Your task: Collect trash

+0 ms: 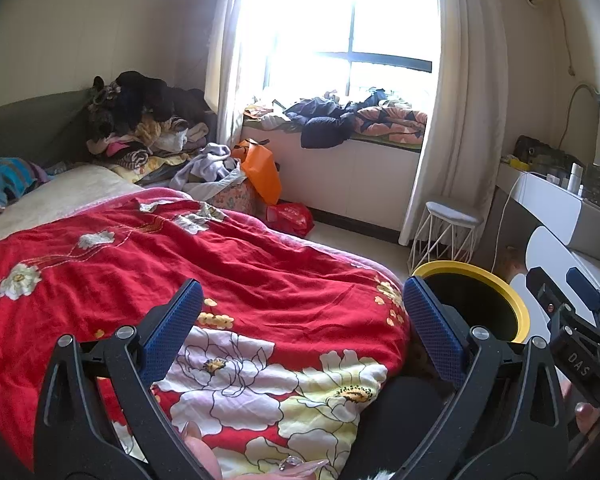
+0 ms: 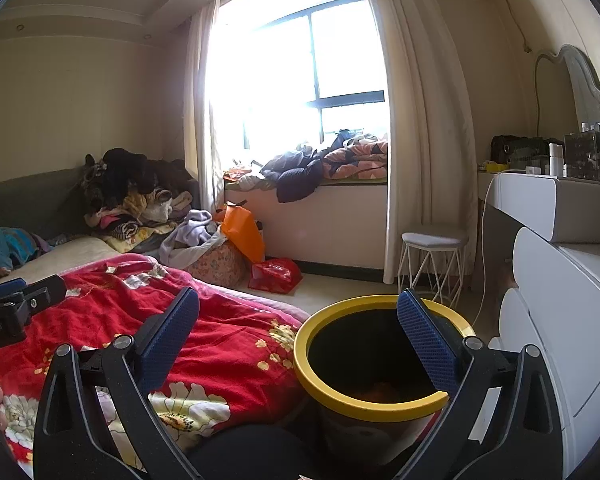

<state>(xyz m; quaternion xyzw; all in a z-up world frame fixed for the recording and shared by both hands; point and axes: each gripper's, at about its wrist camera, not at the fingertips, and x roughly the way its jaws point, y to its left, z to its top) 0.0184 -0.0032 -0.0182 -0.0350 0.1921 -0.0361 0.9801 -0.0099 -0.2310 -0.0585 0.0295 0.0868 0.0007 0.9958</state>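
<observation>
Both the left gripper [image 1: 302,312] and the right gripper [image 2: 298,320] have black angular frames, silver screws at the joints and blue textured pads [image 1: 172,328]; one body reads "DAS".

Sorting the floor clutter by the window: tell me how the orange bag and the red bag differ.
The orange bag stands upright and tilted, propped on the floral bundle; the red bag lies slumped low on the floor. The orange one is plain and matte, the red one glossy and crinkled with pale print. The orange one sits taller. Both lie on the floor below the window seat.
</observation>
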